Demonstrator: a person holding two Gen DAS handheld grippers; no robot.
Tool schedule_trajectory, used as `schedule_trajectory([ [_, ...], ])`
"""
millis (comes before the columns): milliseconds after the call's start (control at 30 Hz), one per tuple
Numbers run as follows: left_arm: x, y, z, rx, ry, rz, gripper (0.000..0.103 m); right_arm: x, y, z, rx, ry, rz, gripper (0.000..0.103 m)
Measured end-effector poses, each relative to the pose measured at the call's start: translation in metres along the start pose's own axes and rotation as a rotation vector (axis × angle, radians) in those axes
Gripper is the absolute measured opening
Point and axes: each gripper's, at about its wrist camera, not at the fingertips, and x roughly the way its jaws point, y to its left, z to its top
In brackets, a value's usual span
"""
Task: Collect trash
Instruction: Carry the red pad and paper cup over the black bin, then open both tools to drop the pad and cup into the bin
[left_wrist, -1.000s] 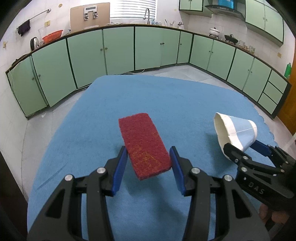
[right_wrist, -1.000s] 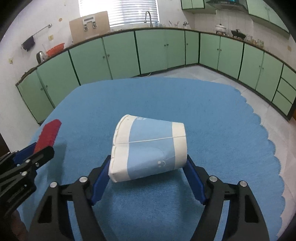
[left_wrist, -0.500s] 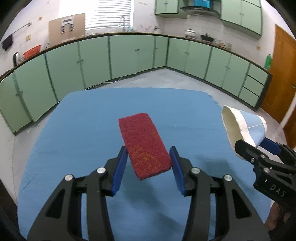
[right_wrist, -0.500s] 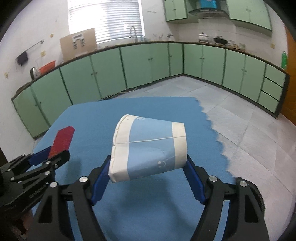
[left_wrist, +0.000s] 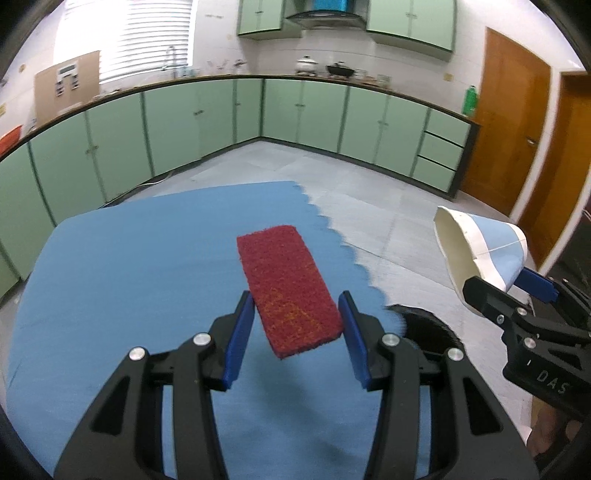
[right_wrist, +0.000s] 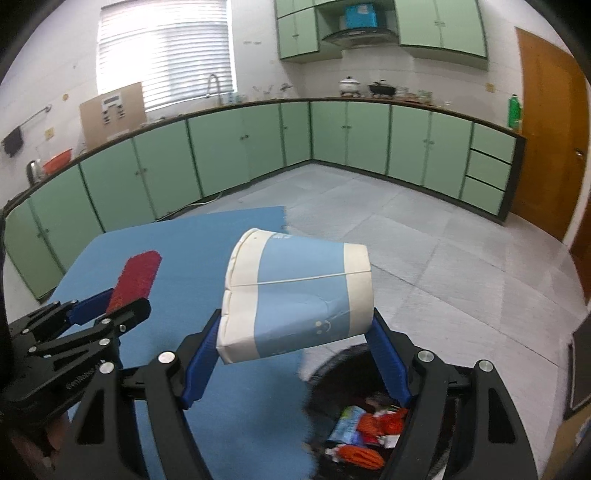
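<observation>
My left gripper (left_wrist: 297, 334) is shut on a red scouring pad (left_wrist: 286, 288), held flat above the blue tablecloth (left_wrist: 147, 266) near its scalloped right edge. My right gripper (right_wrist: 295, 354) is shut on a crushed blue-and-white paper cup (right_wrist: 295, 299) lying sideways between the blue pads. A black trash bin (right_wrist: 354, 424) with several wrappers inside sits on the floor just below the cup, beside the table edge. In the left wrist view the cup (left_wrist: 480, 251) and right gripper (left_wrist: 498, 299) appear at the right, and the bin's rim (left_wrist: 424, 325) peeks out behind my right finger. The pad (right_wrist: 135, 280) and left gripper (right_wrist: 107, 308) show at the right wrist view's left.
Green kitchen cabinets (right_wrist: 258, 147) run along the far walls under a counter with pots. Grey tiled floor (right_wrist: 424, 240) spreads to the right of the table. A brown wooden door (left_wrist: 513, 122) stands at the far right. A person's hand (left_wrist: 550, 439) grips the right tool.
Both grippers swung to the right with their loads, from over the table's middle to its right edge. The trash bin has come into view below the cup.
</observation>
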Motion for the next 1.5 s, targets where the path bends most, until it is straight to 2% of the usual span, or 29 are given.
schedule_trajectory([
  [500, 0.010, -0.110, -0.010, 0.107, -0.006, -0.152, 0.045, -0.039, -0.095, -0.023, 0.080, -0.013, -0.155, 0.074],
  [800, 0.042, -0.153, -0.016, 0.149, 0.051, -0.230, 0.045, -0.024, -0.138, -0.043, 0.117, 0.041, -0.213, 0.074],
  [933, 0.055, -0.159, -0.015, 0.158, 0.068, -0.245, 0.047, -0.009, -0.152, -0.053, 0.132, 0.072, -0.224, 0.075],
  [967, 0.059, -0.161, -0.015, 0.160, 0.075, -0.256, 0.051, -0.004, -0.155, -0.056, 0.133, 0.083, -0.225, 0.075],
  [1000, 0.062, -0.163, -0.015, 0.163, 0.086, -0.270, 0.061, 0.002, -0.157, -0.058, 0.131, 0.093, -0.223, 0.076],
  [1033, 0.066, -0.162, -0.010, 0.161, 0.086, -0.274, 0.065, 0.007, -0.158, -0.061, 0.127, 0.106, -0.220, 0.077],
  [1167, 0.069, -0.160, 0.000, 0.153, 0.083, -0.284, 0.071, 0.021, -0.166, -0.071, 0.136, 0.139, -0.251, 0.089],
  [1300, 0.065, -0.147, 0.007, 0.134, 0.062, -0.268, 0.076, 0.017, -0.168, -0.072, 0.150, 0.129, -0.278, 0.097],
  [1500, 0.040, -0.124, 0.012, 0.141, -0.003, -0.209, 0.085, 0.005, -0.164, -0.063, 0.151, 0.121, -0.292, 0.097],
])
